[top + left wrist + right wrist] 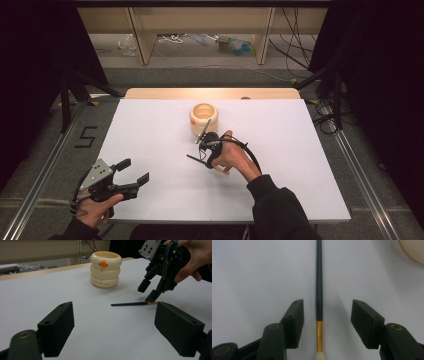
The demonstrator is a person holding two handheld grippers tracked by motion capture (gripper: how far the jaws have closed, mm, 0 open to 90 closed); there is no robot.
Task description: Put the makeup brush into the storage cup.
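A thin dark brush (319,280) lies flat on the white counter (150,130), approx. in the middle. It has a long dark handle, a gold band and a pale tip. In the high view it sits under the right hand, w/ the handle poking out to the left.

The right tongs (327,325) hang just over the brush, pointing down at it. The brush lies between the 2 black jaws, right in the gap. There is white counter on both sides of it, so the jaws do not touch it. They are spread apart, not pinching.

The left tongs (113,327) are at the near left corner of the counter, held in the left hand (95,207). The jaws are spread wide w/ nothing between them. They are well apart from the brush.

A cream cup (105,269) stands behind the brush, nearer the far edge. It looks like 3 fat rings stacked up and has a small orange duck face on the side. It is upright & near the brush but not touching it.
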